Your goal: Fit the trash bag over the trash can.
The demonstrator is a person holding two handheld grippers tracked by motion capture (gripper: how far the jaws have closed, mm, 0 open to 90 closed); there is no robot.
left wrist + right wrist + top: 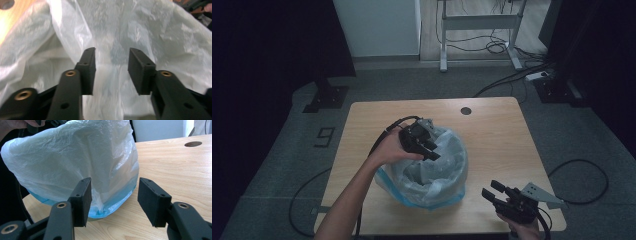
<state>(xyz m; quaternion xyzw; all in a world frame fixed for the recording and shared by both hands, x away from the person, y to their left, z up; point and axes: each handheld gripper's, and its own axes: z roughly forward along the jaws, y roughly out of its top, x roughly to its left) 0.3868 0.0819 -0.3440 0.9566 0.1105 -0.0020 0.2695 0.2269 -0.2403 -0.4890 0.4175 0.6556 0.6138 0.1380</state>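
Crinkled plastic bag (437, 170) on a wooden tabletop (492, 135), cables on the grey floor around.
Left gripper (428, 148), jaws open, reaches over the bag's mouth; right gripper (494, 190), jaws open, waits near the tabletop's front edge.

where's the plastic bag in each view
High view: plastic bag at table centre, left hand-held gripper over its opening.
Left gripper view: plastic bag fills the picture behind the jaws.
Right gripper view: plastic bag left of centre.
Shared landmark: round table hole.
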